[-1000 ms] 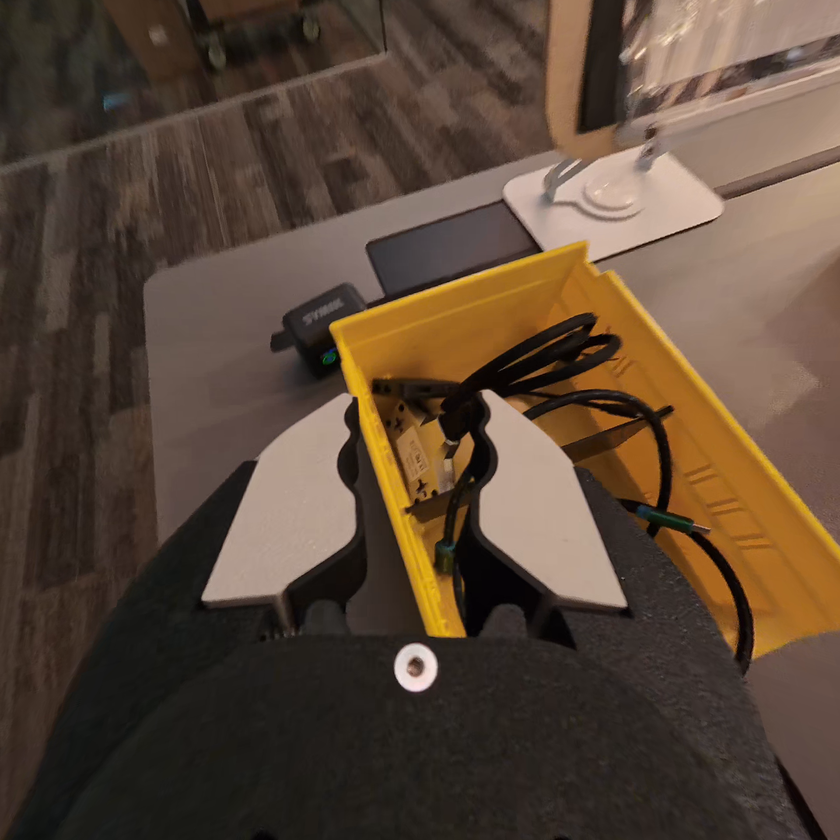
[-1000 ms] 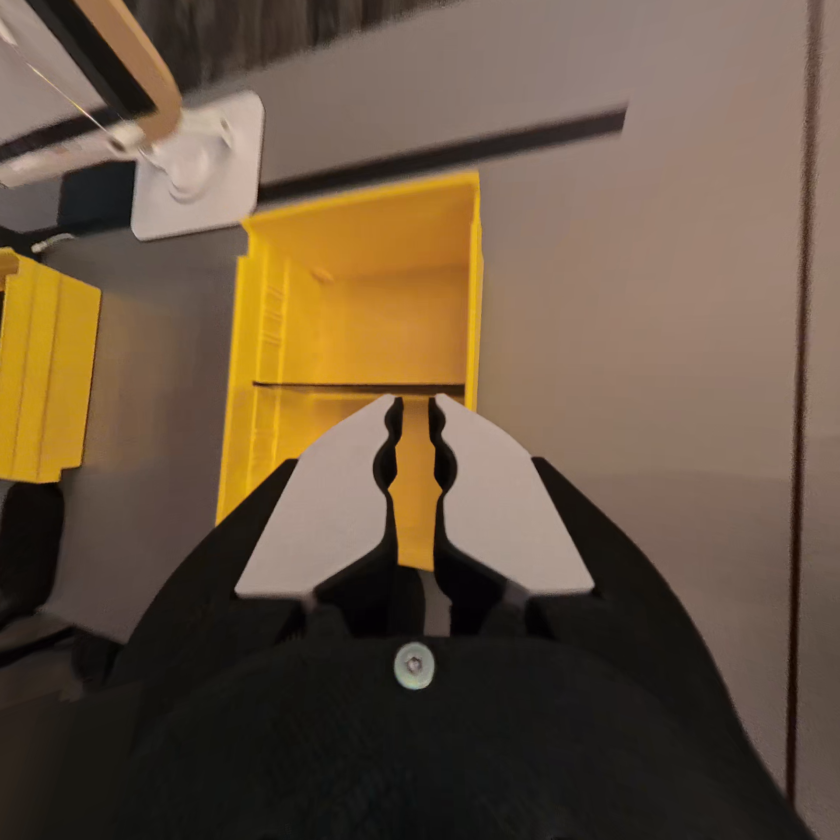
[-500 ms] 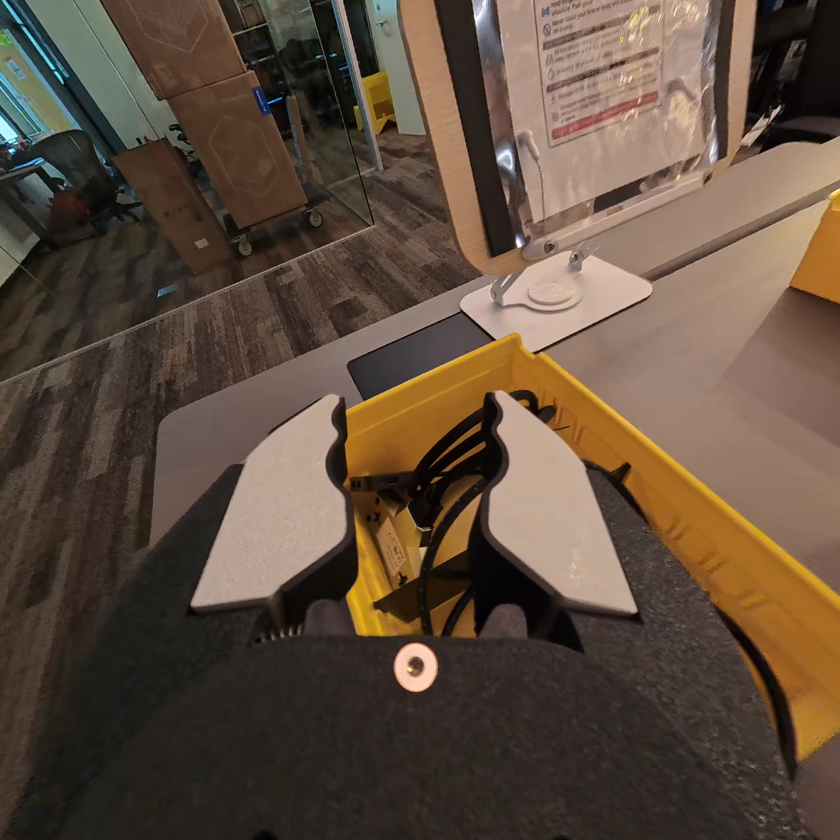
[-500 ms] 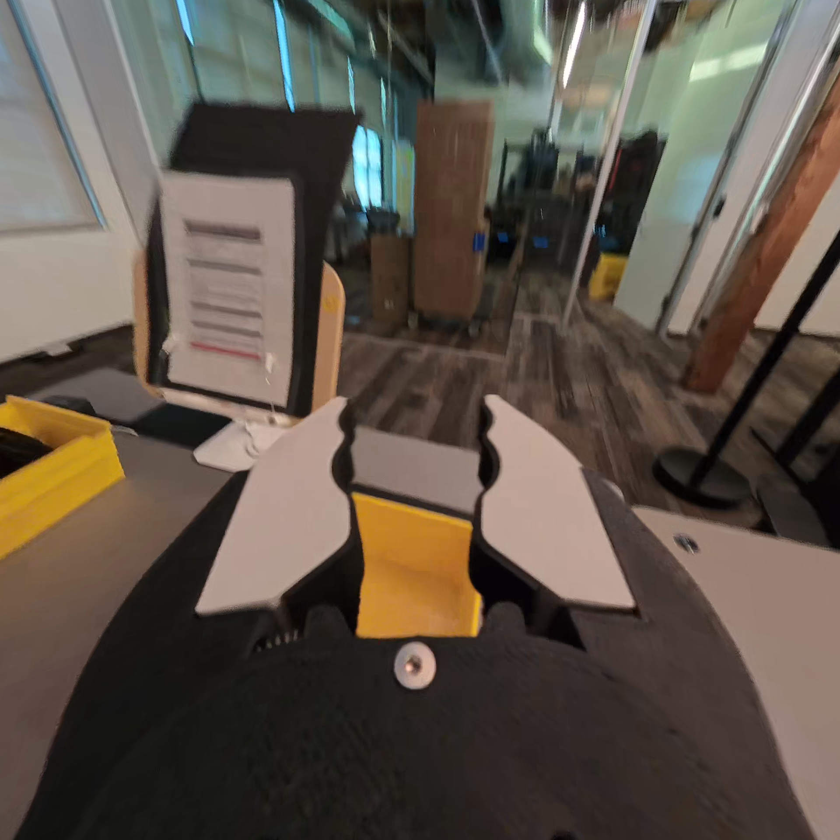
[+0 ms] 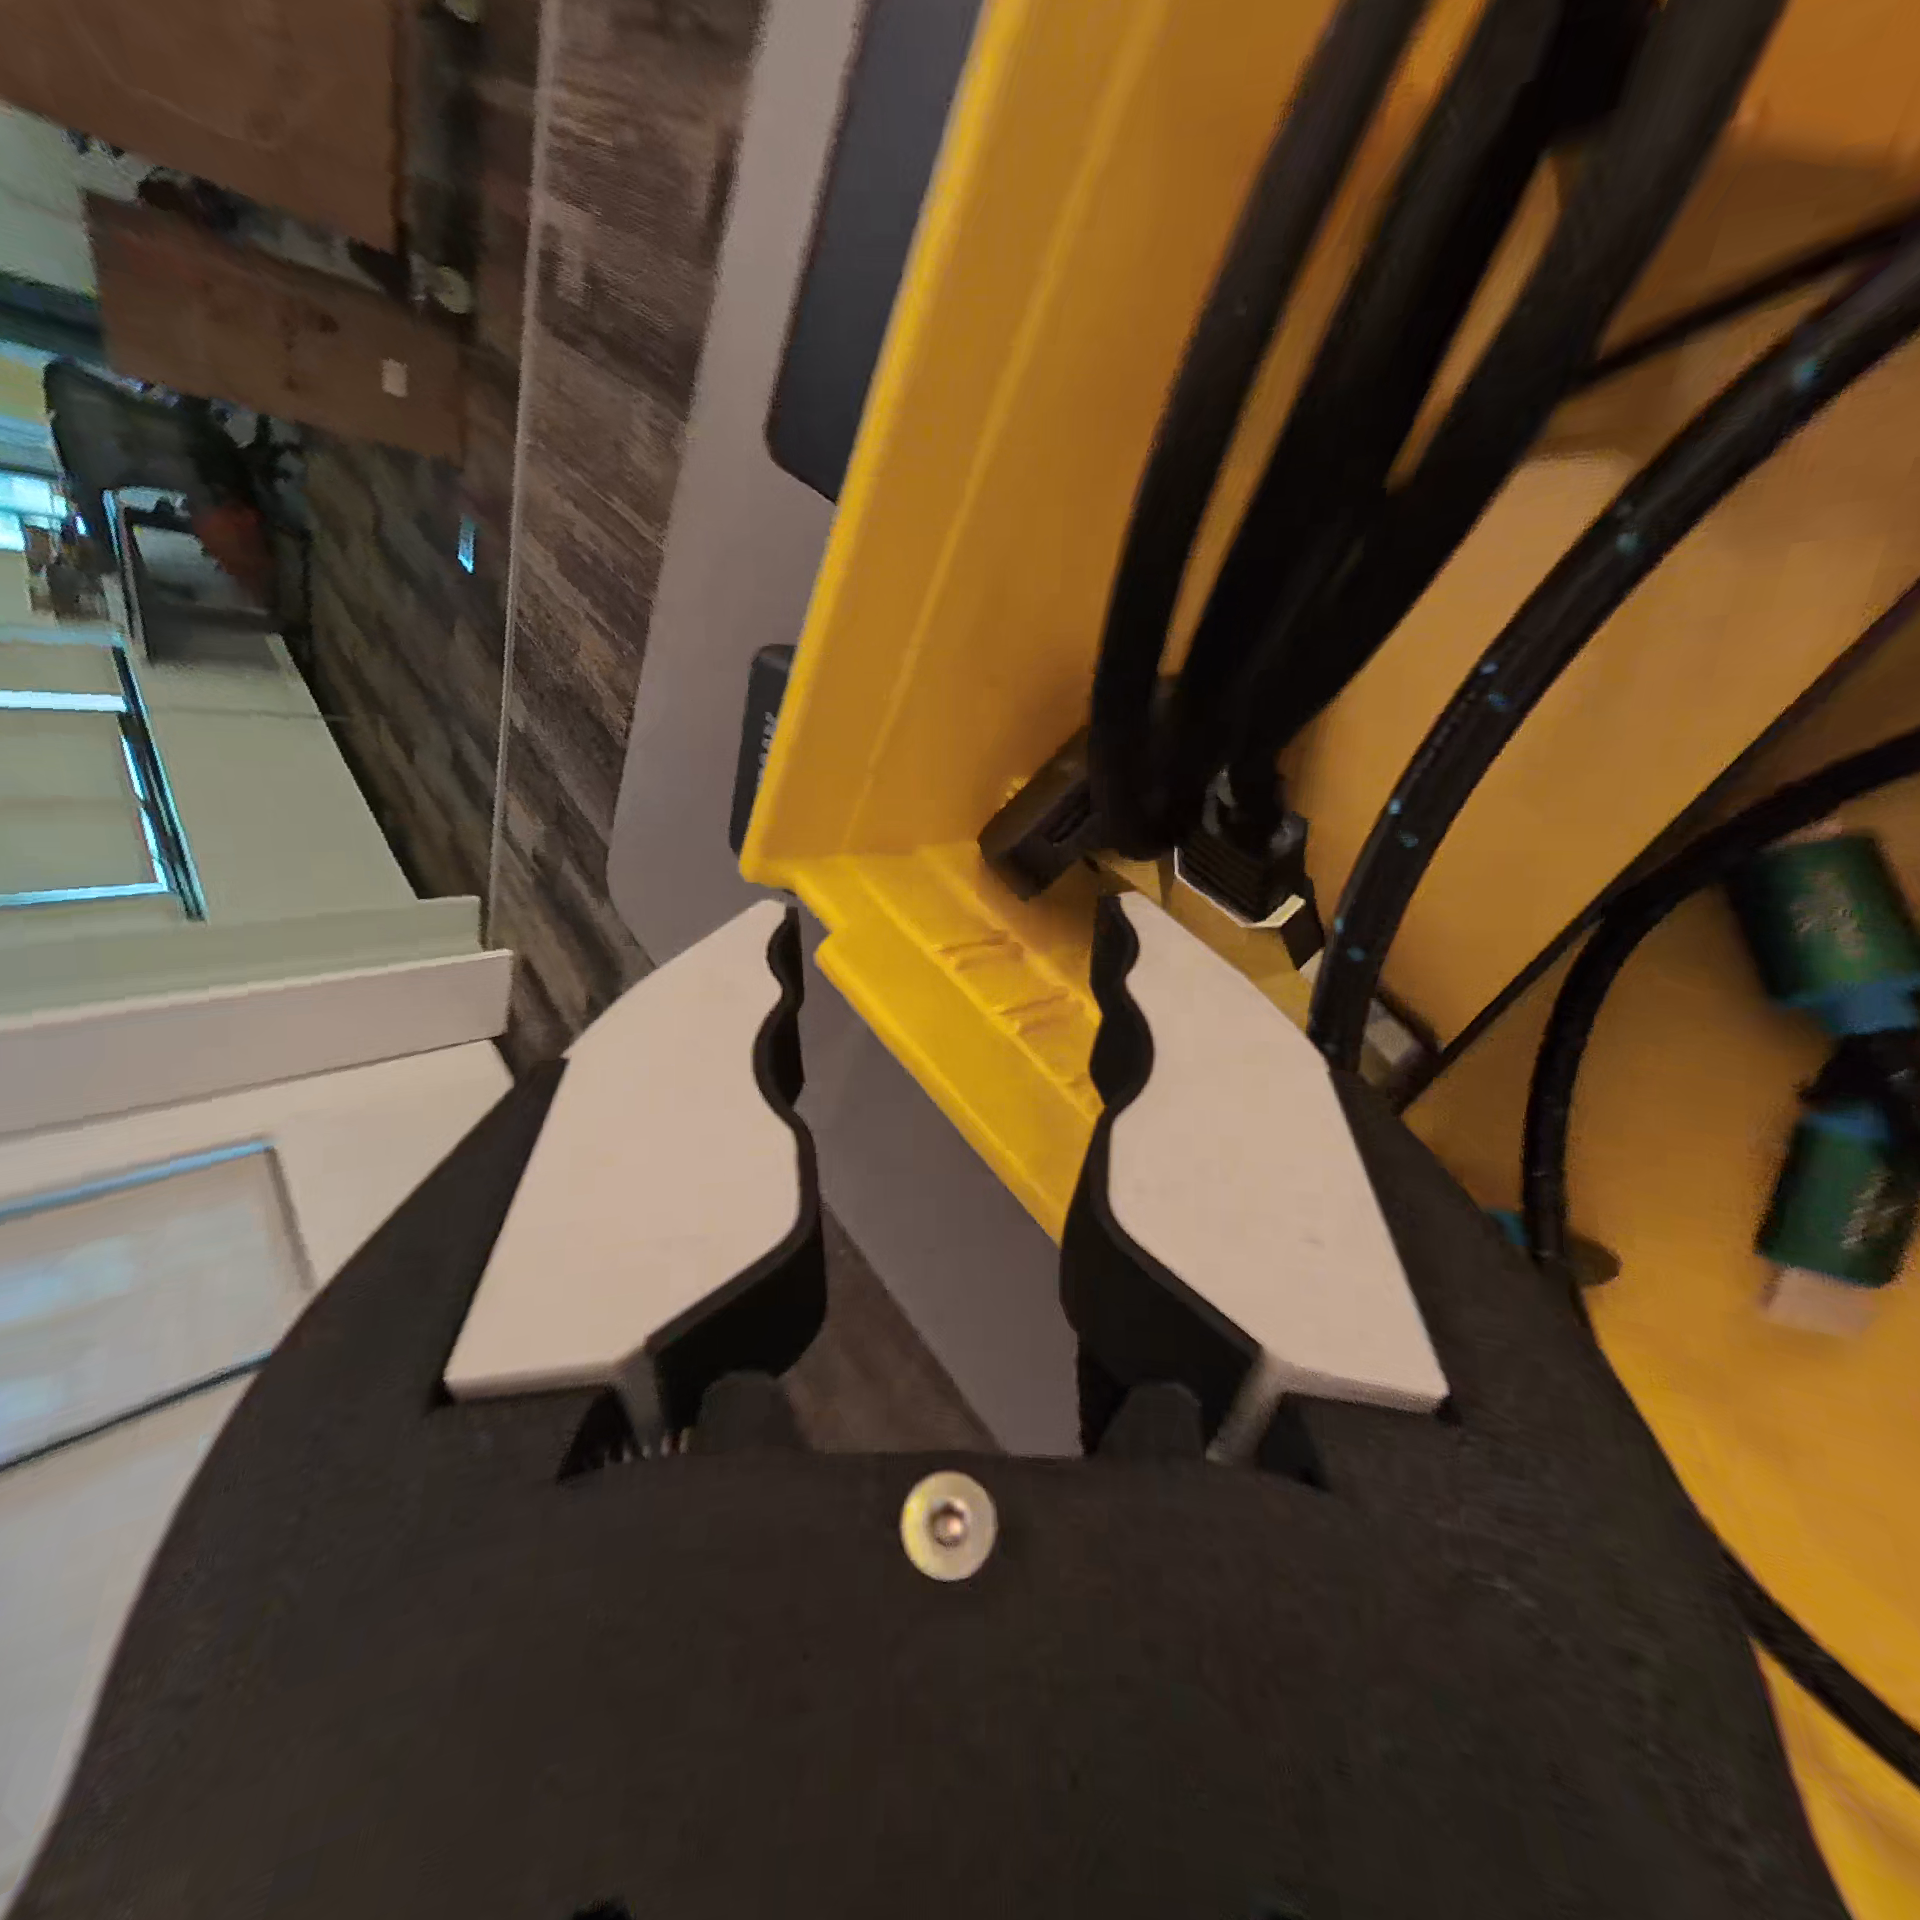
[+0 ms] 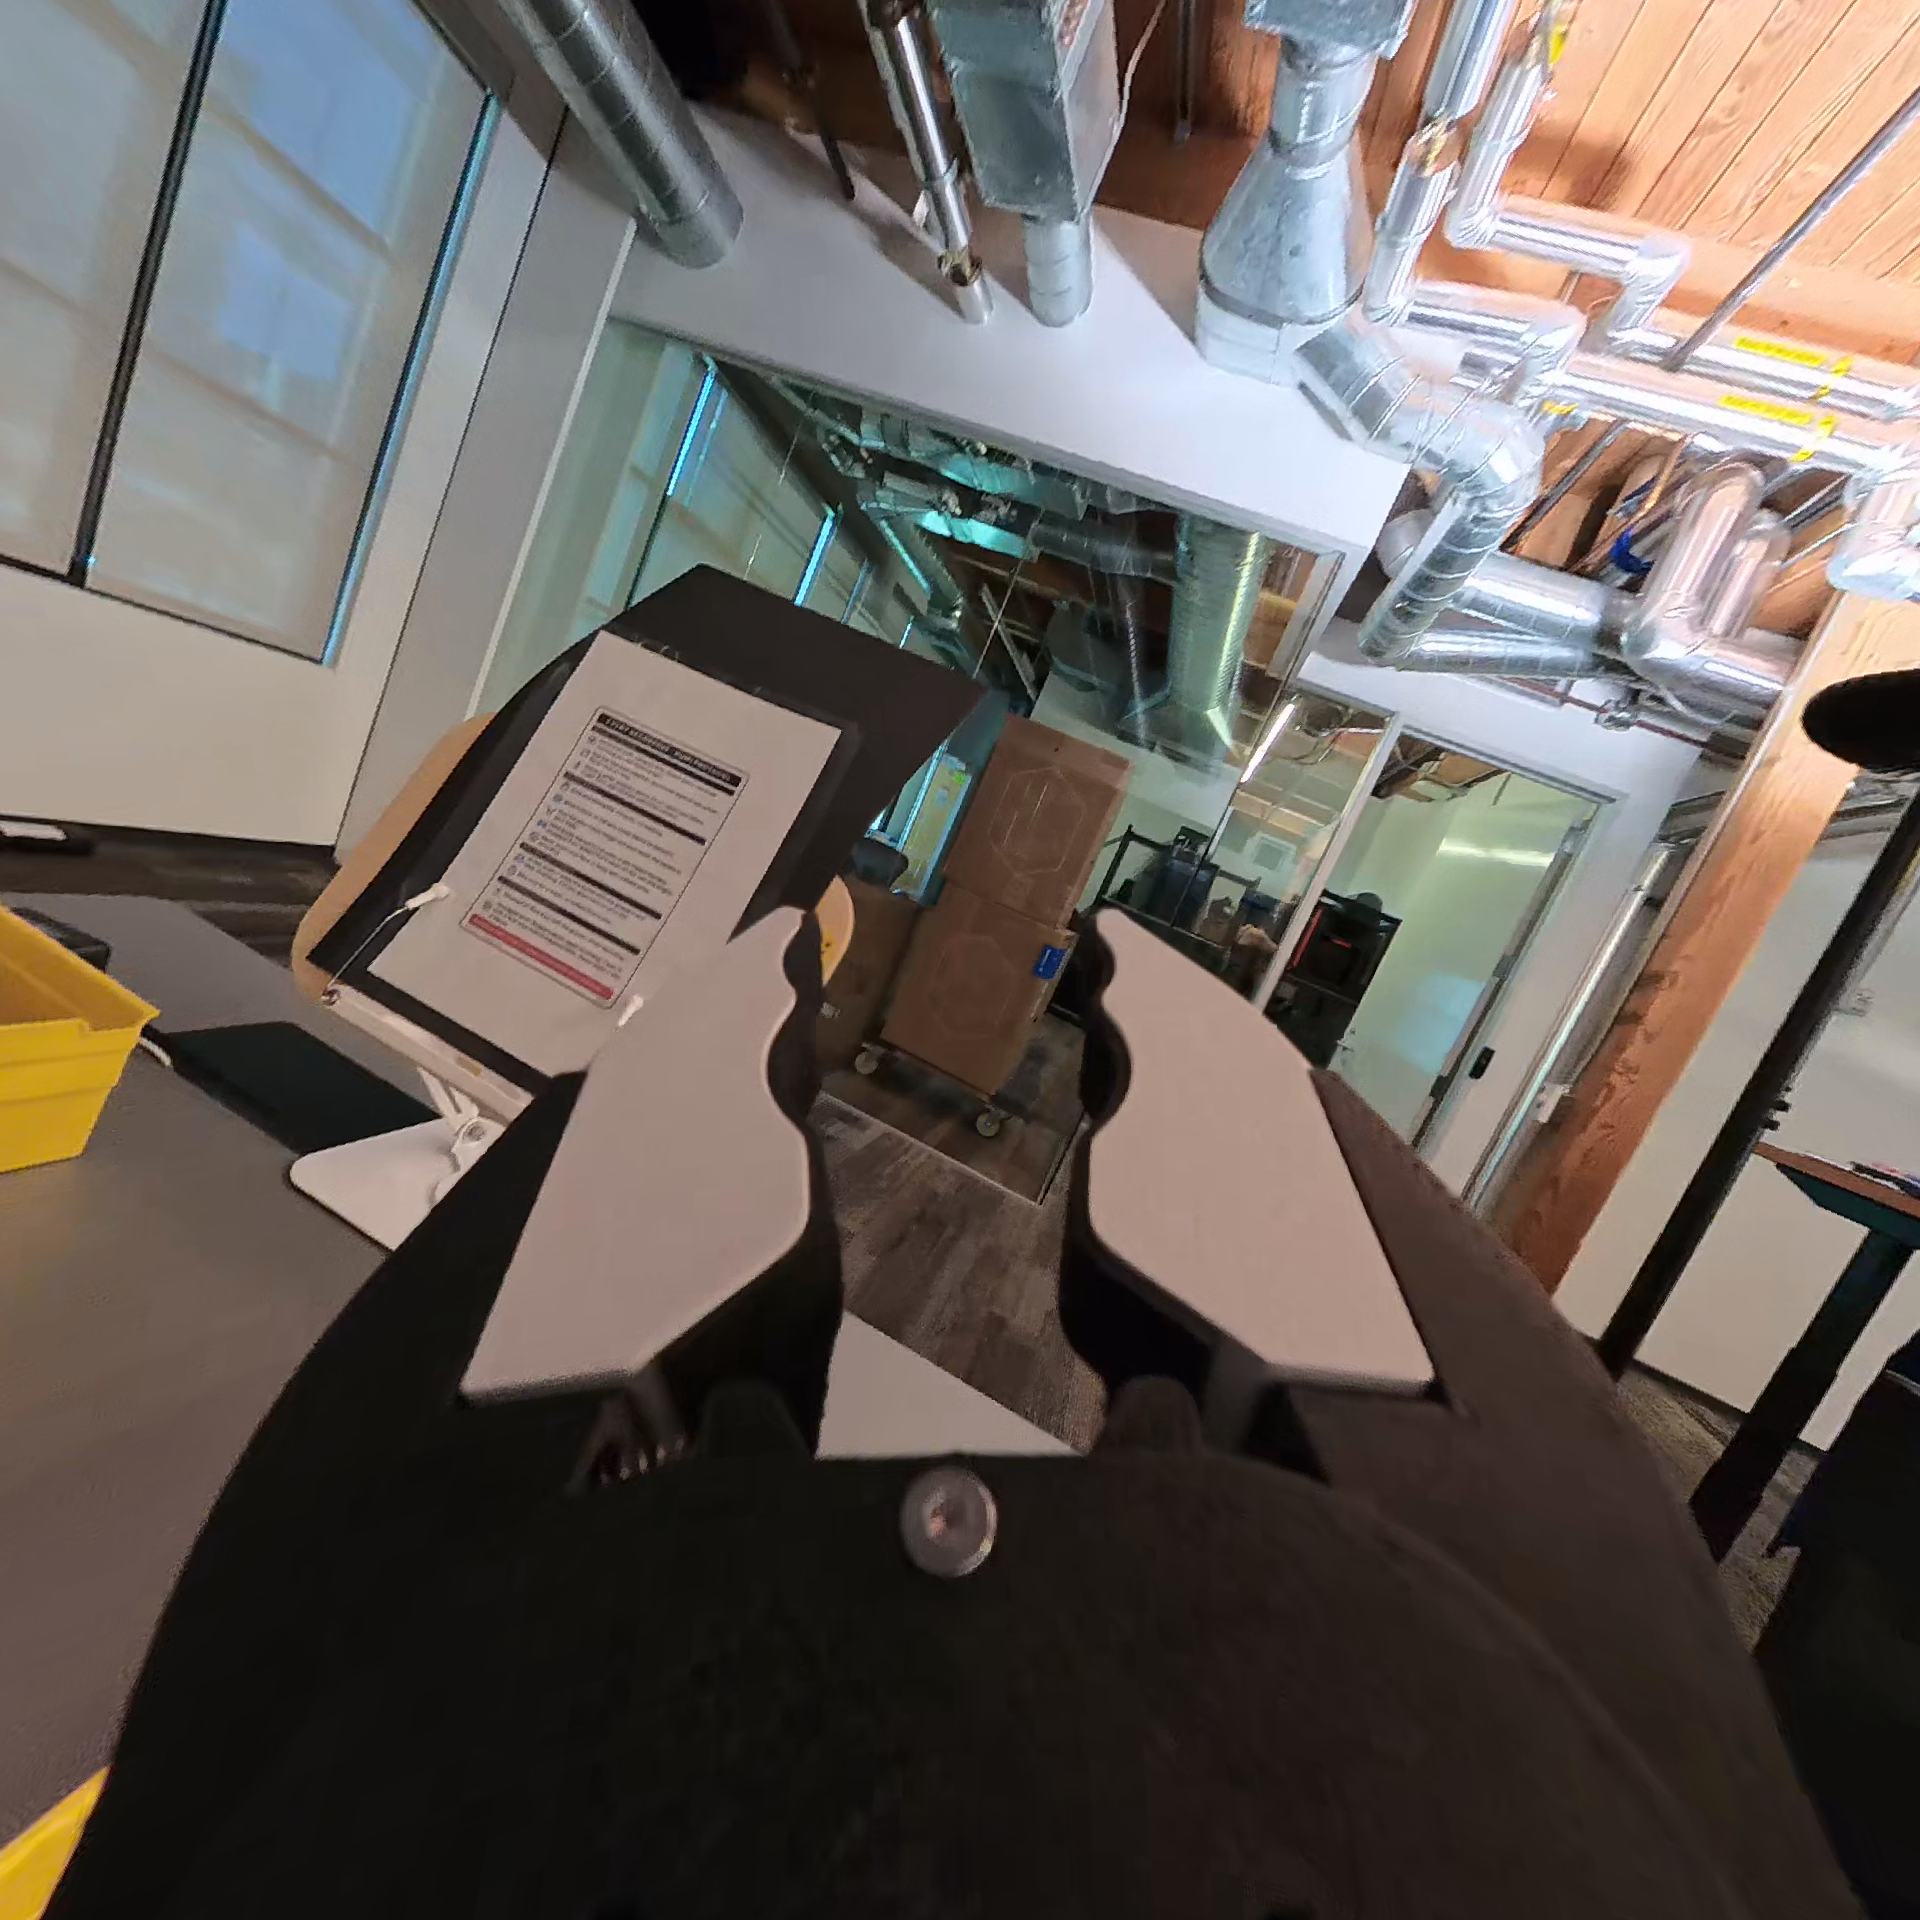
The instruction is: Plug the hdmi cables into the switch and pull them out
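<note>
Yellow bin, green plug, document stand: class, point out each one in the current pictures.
yellow bin (image 5: 935, 582): left wrist view, on its side wall.
green plug (image 5: 1834, 940): left wrist view, on its body.
document stand (image 6: 364, 1169): right wrist view, on its white base.

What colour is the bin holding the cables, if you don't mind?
Yellow; the bin shows best in the left wrist view.

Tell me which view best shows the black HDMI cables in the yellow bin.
The left wrist view: the black HDMI cables run along the inside of the yellow bin, close and mostly unblocked. The right wrist view shows no cables, only a yellow bin's outer corner at its left edge.
</note>
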`<move>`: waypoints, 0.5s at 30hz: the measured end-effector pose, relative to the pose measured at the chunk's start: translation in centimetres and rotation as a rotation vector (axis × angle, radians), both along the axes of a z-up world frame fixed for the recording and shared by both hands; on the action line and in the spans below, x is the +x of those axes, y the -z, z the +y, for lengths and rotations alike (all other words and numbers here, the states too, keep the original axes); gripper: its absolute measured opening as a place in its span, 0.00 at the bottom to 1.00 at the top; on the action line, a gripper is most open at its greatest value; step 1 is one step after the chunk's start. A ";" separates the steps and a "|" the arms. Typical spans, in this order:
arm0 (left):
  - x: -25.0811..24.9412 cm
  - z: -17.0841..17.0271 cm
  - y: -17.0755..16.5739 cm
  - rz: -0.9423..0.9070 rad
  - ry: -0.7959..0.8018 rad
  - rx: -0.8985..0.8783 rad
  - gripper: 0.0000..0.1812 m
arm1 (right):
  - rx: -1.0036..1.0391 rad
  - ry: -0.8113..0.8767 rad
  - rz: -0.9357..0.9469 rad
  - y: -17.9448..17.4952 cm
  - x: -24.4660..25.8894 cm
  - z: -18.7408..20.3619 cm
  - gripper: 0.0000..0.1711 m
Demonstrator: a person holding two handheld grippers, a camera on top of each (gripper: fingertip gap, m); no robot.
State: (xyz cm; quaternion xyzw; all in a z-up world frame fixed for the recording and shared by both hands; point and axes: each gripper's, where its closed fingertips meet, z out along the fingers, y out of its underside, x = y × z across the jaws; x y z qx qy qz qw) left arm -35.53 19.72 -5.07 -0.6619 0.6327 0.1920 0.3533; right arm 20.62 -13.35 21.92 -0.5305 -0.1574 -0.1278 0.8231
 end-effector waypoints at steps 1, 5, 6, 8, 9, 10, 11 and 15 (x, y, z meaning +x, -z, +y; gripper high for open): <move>0.0 0.3 0.4 0.060 0.023 0.005 0.28 | -0.011 -0.002 -0.007 0.2 -0.2 0.4 0.27; 0.5 1.1 1.2 0.160 0.091 -0.002 0.25 | -0.077 0.033 -0.060 1.5 -0.7 2.0 0.27; 0.5 1.3 1.3 0.167 0.100 -0.009 0.25 | -0.093 0.042 -0.078 1.8 -0.9 2.4 0.27; 0.6 1.6 1.7 0.173 0.123 -0.023 0.21 | -0.120 0.059 -0.112 2.4 -1.1 3.2 0.27; 0.7 1.8 1.8 0.180 0.139 -0.025 0.18 | -0.132 0.063 -0.124 2.7 -1.2 3.5 0.27; 0.9 2.0 1.9 0.196 0.157 -0.026 0.17 | -0.146 0.060 -0.132 3.1 -1.4 3.8 0.27; 1.0 2.1 2.0 0.218 0.172 -0.032 0.17 | -0.164 0.050 -0.137 3.4 -1.7 4.1 0.26; 0.9 1.9 2.9 0.340 0.216 -0.113 0.21 | -0.215 0.038 -0.166 4.6 -2.4 5.3 0.26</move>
